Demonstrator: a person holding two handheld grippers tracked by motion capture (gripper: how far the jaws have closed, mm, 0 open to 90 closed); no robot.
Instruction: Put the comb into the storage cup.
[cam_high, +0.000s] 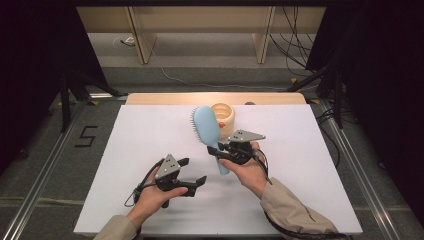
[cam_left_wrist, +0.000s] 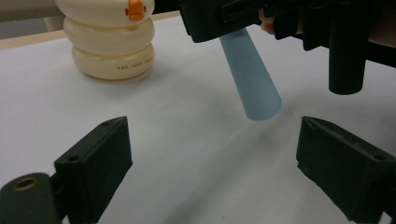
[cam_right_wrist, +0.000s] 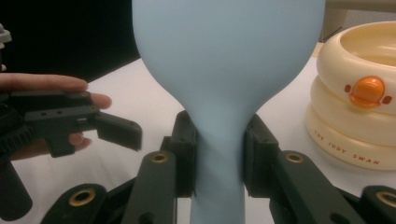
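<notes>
A light blue hairbrush (cam_high: 207, 127) is held above the white table, head toward the far side and bristles facing left. My right gripper (cam_high: 223, 151) is shut on its neck; in the right gripper view both pads (cam_right_wrist: 187, 154) press the narrow part of the brush (cam_right_wrist: 224, 70). My left gripper (cam_high: 192, 171) is open at the near left with nothing between its jaws, which point right toward the handle end (cam_left_wrist: 252, 79). A cream ringed holder with an orange duck bill (cam_high: 223, 116) stands just behind the brush head; it appears as the holder (cam_left_wrist: 112, 42) and as the holder (cam_right_wrist: 359, 116) in the gripper views.
The white board (cam_high: 150, 135) covers a wooden table whose far edge (cam_high: 165, 98) shows. Dark stands and cables (cam_high: 300, 55) lie on the floor beyond. A floor mark "5" (cam_high: 86, 136) sits left of the table.
</notes>
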